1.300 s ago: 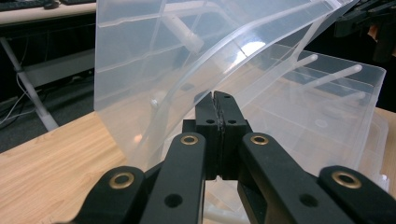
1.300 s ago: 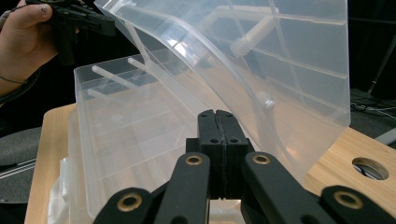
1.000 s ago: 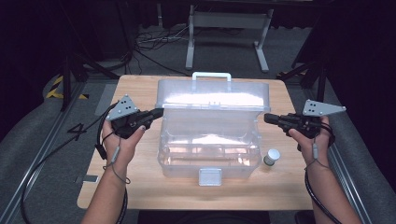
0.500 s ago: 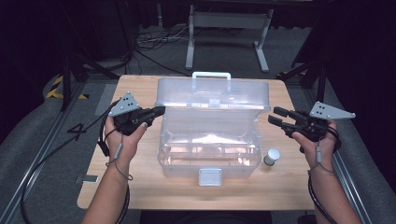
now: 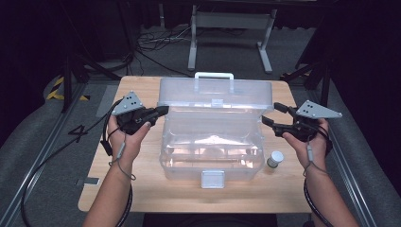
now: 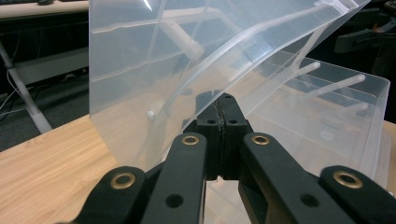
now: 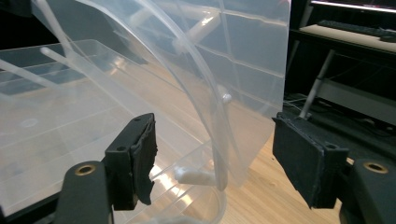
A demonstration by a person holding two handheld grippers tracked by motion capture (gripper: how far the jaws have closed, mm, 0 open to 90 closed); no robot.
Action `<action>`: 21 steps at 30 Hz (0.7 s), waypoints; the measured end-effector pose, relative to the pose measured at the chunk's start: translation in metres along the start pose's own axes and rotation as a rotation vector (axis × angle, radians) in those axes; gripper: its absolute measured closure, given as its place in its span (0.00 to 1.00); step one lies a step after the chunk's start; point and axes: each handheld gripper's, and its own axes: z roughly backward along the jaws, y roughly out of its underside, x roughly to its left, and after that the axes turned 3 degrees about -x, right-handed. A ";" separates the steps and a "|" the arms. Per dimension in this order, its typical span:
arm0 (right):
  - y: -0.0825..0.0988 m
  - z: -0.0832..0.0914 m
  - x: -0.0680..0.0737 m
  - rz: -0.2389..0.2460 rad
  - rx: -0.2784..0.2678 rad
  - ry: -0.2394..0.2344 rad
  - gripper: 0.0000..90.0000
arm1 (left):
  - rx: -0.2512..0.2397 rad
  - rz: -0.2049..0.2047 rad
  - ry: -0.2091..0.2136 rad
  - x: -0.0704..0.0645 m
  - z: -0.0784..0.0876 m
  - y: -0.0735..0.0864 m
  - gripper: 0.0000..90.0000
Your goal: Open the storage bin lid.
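Clear plastic storage box (image 5: 213, 142) sits mid-table with its lid (image 5: 215, 94) raised on the far side, the white handle (image 5: 213, 75) at the lid's top edge and the front latch (image 5: 213, 178) facing the near edge. At its left end, the left gripper (image 5: 161, 111) has its jaws closed tight; in the left gripper view the two pads meet right at the lid's curved side rim, so it looks clamped on that rim, though I cannot tell for sure that plastic lies between them. The left hand (image 5: 125, 135) holds it roughly level, wrist straight, jaws pointing right toward the box. At the right end, the right gripper (image 5: 274, 116) has just been opening, and its pads (image 7: 140, 158) now stand wide apart, straddling the lid's right rim without pressing on it. The right hand (image 5: 309, 142) holds it level too, jaws pointing left. With one end free, the lid seems to hang on the left grip alone: if that pinch slips off the thin, slick rim, or the hand twists, the lid could drop shut or flex and skew on its hinges. A small white-capped jar (image 5: 274, 158) stands just right of the box's near corner, where a careless sweep of the right hand could knock it over.
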 end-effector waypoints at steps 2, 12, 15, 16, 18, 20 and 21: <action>-0.001 -0.002 0.001 -0.008 -0.008 0.013 0.34 | -0.002 0.002 0.003 0.001 0.000 0.000 1.00; -0.012 -0.012 0.008 -0.011 -0.061 0.098 0.37 | -0.004 0.004 0.008 0.002 -0.002 -0.001 1.00; -0.016 -0.015 0.011 -0.008 -0.078 0.117 0.35 | -0.004 0.004 0.010 0.002 -0.002 -0.001 1.00; -0.017 -0.016 0.012 -0.010 -0.084 0.130 0.33 | -0.004 0.004 0.010 0.002 -0.002 -0.001 1.00; -0.018 -0.019 0.014 -0.015 -0.082 0.149 0.31 | -0.005 0.005 0.010 0.002 -0.002 -0.001 1.00; -0.018 -0.023 0.015 -0.025 -0.083 0.149 0.31 | -0.005 0.005 0.011 0.002 -0.002 -0.001 1.00; -0.018 -0.024 0.015 -0.024 -0.081 0.152 0.31 | -0.005 0.005 0.010 0.002 -0.002 -0.001 1.00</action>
